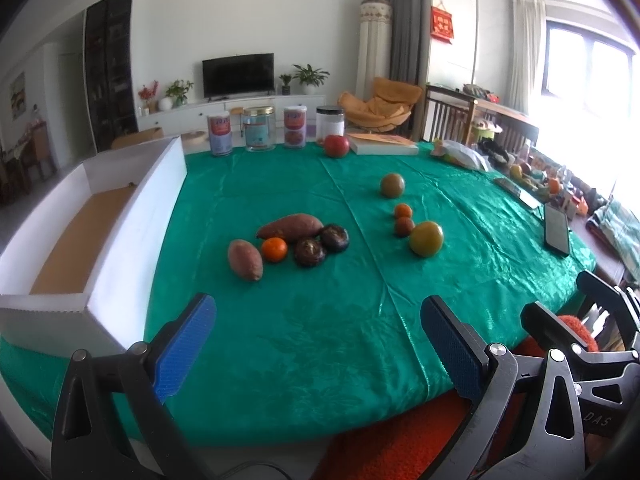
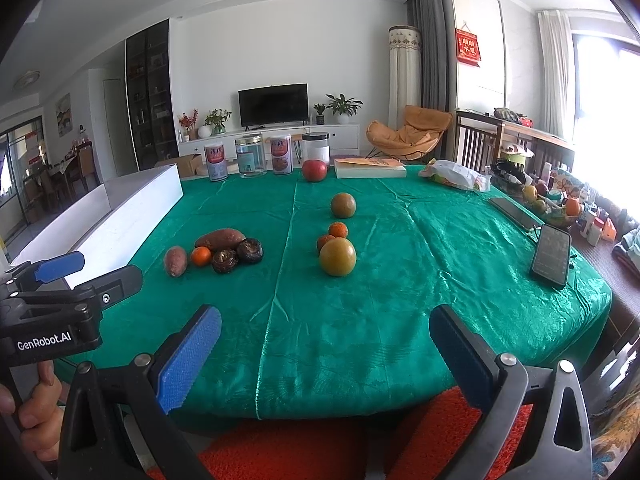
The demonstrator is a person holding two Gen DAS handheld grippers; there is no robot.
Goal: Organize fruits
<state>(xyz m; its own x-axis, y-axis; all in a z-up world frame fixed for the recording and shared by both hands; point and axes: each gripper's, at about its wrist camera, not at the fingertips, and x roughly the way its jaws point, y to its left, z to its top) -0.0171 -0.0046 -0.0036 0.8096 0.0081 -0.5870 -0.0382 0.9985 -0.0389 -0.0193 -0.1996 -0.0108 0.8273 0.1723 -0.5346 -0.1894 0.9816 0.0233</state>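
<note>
On the green tablecloth (image 1: 320, 320) lie two sweet potatoes (image 1: 290, 226), a tangerine (image 1: 274, 249) and two dark mushrooms (image 1: 310, 252) in one cluster. To their right sit a yellow-green fruit (image 2: 337, 257), two small oranges (image 2: 338, 230), a green-brown fruit (image 2: 343, 205) and, at the back, a red fruit (image 2: 314, 170). A white box (image 1: 132, 216) with a brown floor stands at the left. My left gripper (image 1: 316, 340) is open over the near edge, holding nothing. My right gripper (image 2: 326, 354) is open too, just right of it and equally far from the produce.
Several jars (image 1: 260, 128) line the far edge, with a book (image 1: 384, 145) and a plastic bag (image 1: 464, 154) beside them. A phone (image 2: 552, 256) stands propped at the right edge, with clutter beyond it. An orange-red surface (image 2: 320, 448) lies below the near edge.
</note>
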